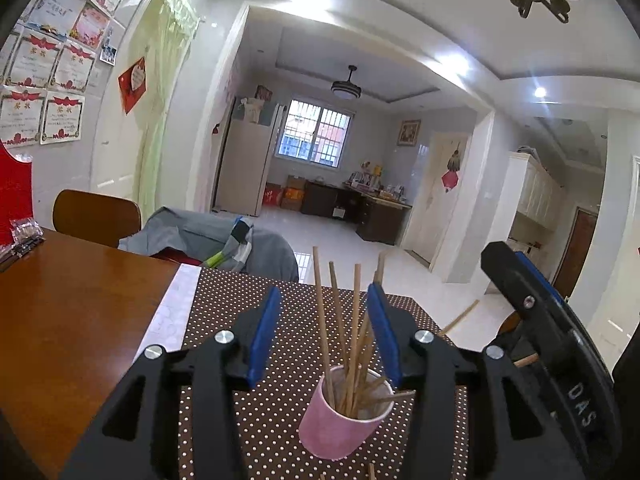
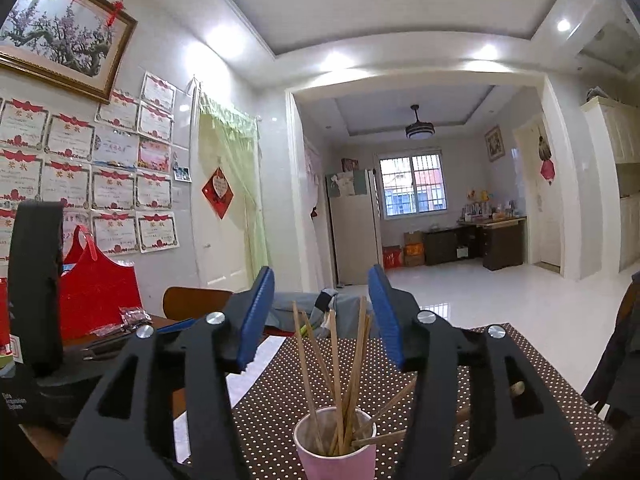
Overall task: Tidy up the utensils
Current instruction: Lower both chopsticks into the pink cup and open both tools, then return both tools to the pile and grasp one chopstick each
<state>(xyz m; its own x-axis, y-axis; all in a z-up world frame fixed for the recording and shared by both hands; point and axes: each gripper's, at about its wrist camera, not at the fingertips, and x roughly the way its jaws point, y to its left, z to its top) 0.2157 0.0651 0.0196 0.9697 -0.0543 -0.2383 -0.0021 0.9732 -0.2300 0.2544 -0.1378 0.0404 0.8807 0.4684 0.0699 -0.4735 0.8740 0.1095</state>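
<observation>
Pink paper cup (image 1: 345, 416) stands upright on the brown white-dotted placemat (image 1: 248, 304), low centre in both wrist views, holding a loose bundle of wooden chopsticks (image 1: 352, 336) that fan toward 12 o'clock. Left gripper (image 1: 326, 334): jaws part-open, nothing clamped; the sticks rise in the gap nearer its right pad, and contact there cannot be told. Right gripper (image 2: 322, 316): jaws likewise apart, sticks standing free between the pads, no grip. Judgement: this is the release step, sticks already dropped in the cup and both tools letting go. Stray sticks remain: a few lean over the rim toward 3 o'clock, and one stick (image 1: 460, 317) lies on the mat's far edge at 2 o'clock of the cup. Next move likely calls for clearing the bundle without tipping the light cup, then collecting the strays. Left view alone shows the right gripper's body at 3 o'clock and the far stray; right view alone shows the red bag (image 2: 96, 292) and the left tool's body at 9 o'clock.
</observation>
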